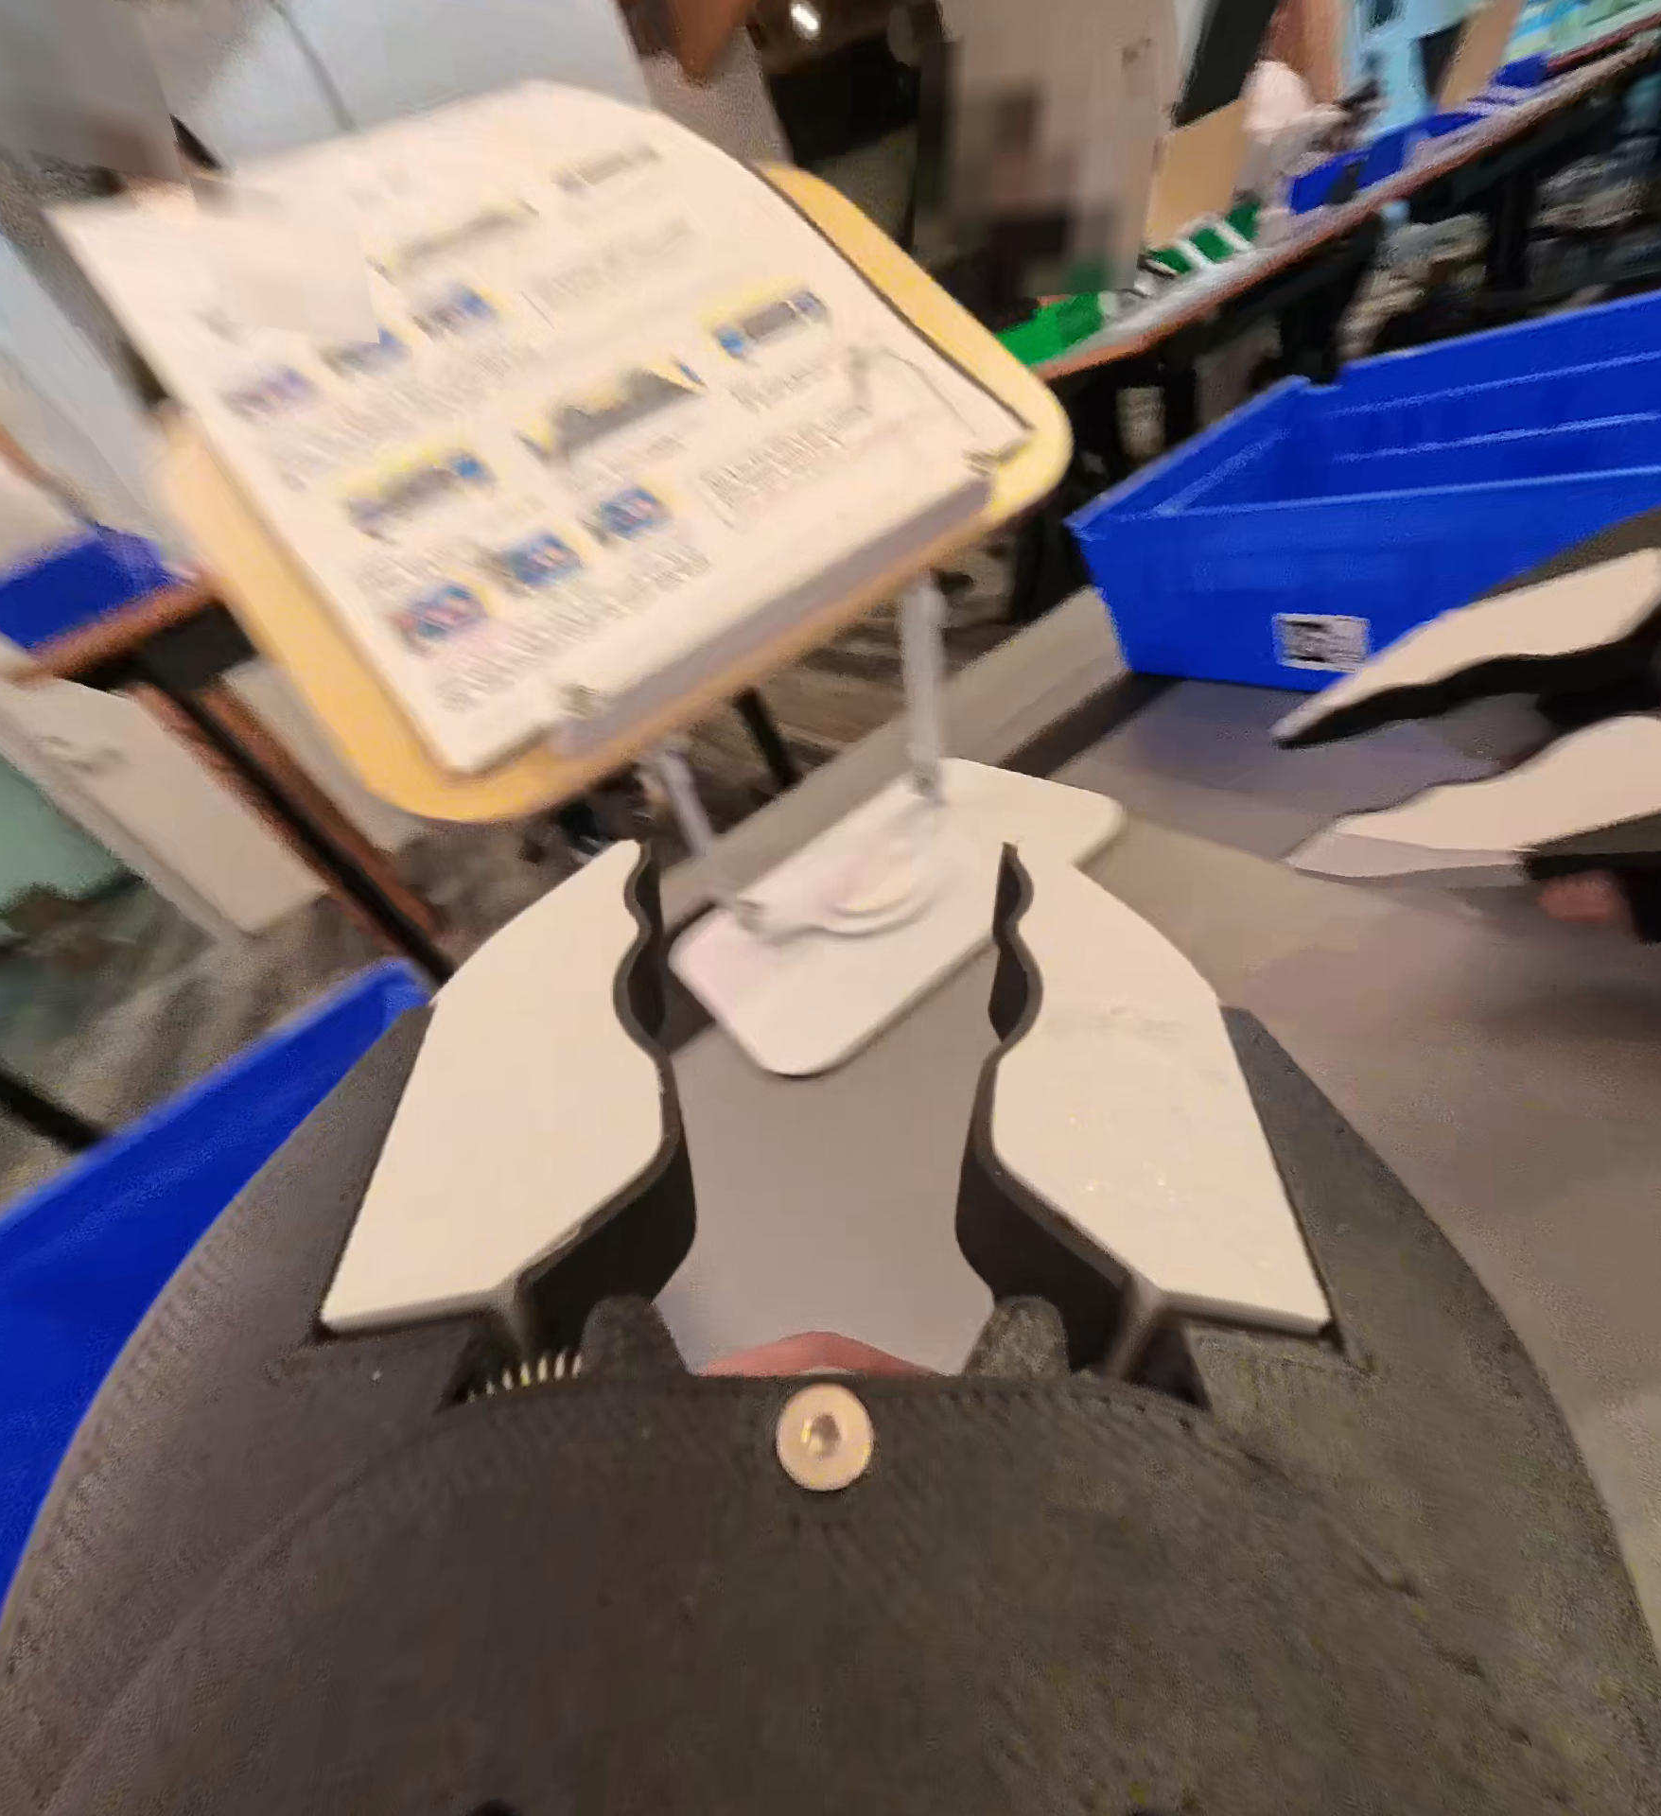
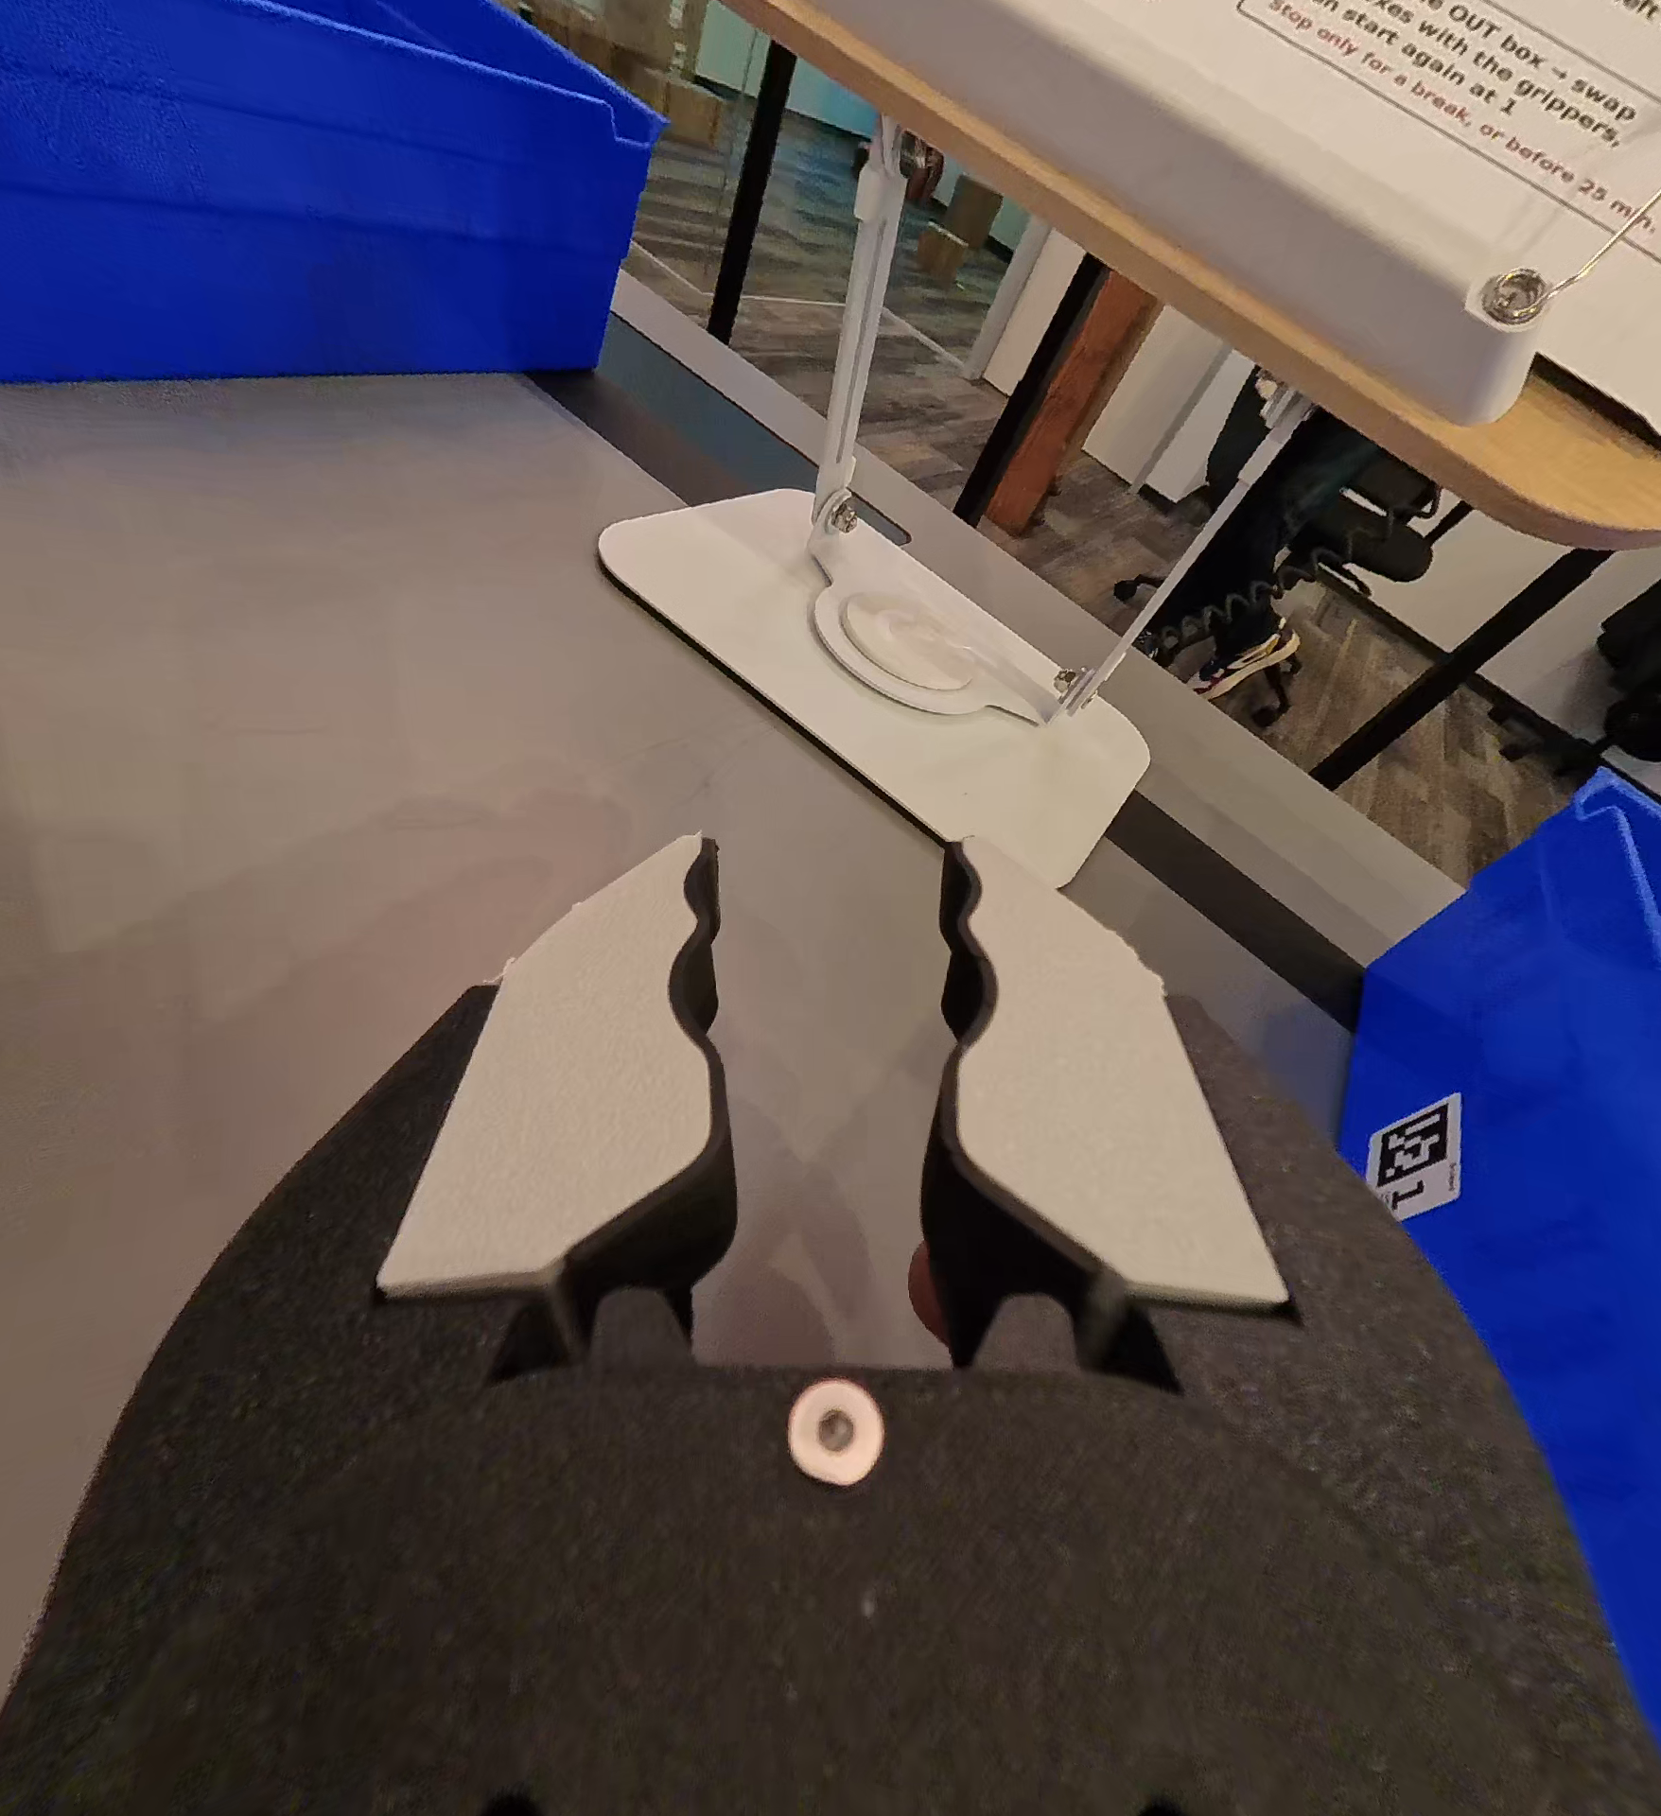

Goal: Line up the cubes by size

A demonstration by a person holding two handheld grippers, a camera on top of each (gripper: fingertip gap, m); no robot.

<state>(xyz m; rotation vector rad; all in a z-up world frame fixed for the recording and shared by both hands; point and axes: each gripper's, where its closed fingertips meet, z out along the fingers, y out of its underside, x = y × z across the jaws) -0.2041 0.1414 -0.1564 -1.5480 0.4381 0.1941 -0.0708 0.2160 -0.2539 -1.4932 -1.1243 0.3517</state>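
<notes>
Both grippers hover empty over the bare grey bench (image 2: 316, 639) — left gripper (image 1: 827, 875) wide open, right gripper (image 2: 827, 865) half open — with no cubes in view, so first look in the blue plastic bins (image 2: 1544, 1179) alongside.

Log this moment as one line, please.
left gripper: fingers open, empty | right gripper: fingers open, empty | cubes: none in view | grey table: white stand base, blue bins
</notes>
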